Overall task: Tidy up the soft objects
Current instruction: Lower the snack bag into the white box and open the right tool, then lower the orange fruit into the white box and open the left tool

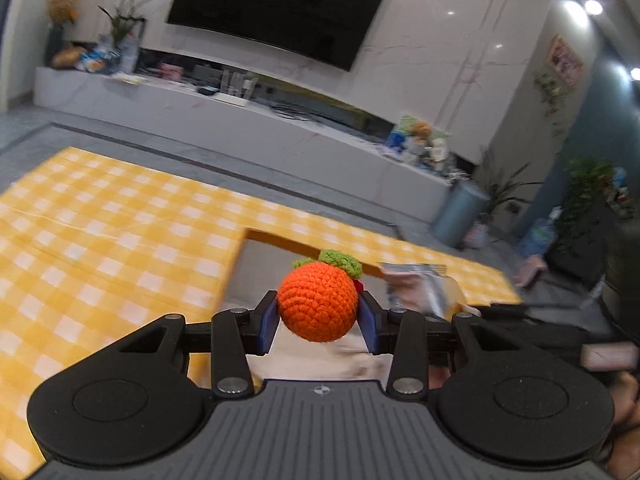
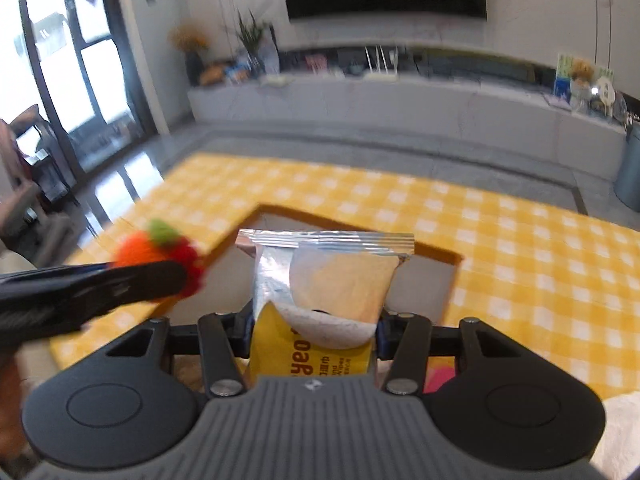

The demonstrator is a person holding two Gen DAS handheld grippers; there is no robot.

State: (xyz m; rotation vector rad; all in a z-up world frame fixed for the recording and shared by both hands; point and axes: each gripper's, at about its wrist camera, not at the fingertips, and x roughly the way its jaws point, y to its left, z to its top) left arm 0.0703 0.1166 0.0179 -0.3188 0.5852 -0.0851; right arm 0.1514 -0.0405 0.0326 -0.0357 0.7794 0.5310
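Observation:
My left gripper [image 1: 319,320] is shut on an orange crocheted ball with green leaves [image 1: 318,300] and holds it above a brown-rimmed box [image 1: 264,236]. My right gripper [image 2: 314,328] is shut on a silver and yellow wet-wipes packet [image 2: 324,280], held upright over the same box [image 2: 436,250]. The crocheted ball [image 2: 158,250] and the left gripper's arm show blurred at the left of the right wrist view. The packet [image 1: 420,288] shows to the right of the ball in the left wrist view.
A yellow checked cloth [image 1: 100,232] covers the table around the box. Beyond it are grey floor, a long white TV bench [image 2: 400,100] with clutter, and a wall TV [image 1: 280,8]. A grey bin [image 1: 460,216] stands at the right. Something pink [image 2: 438,378] lies below my right gripper.

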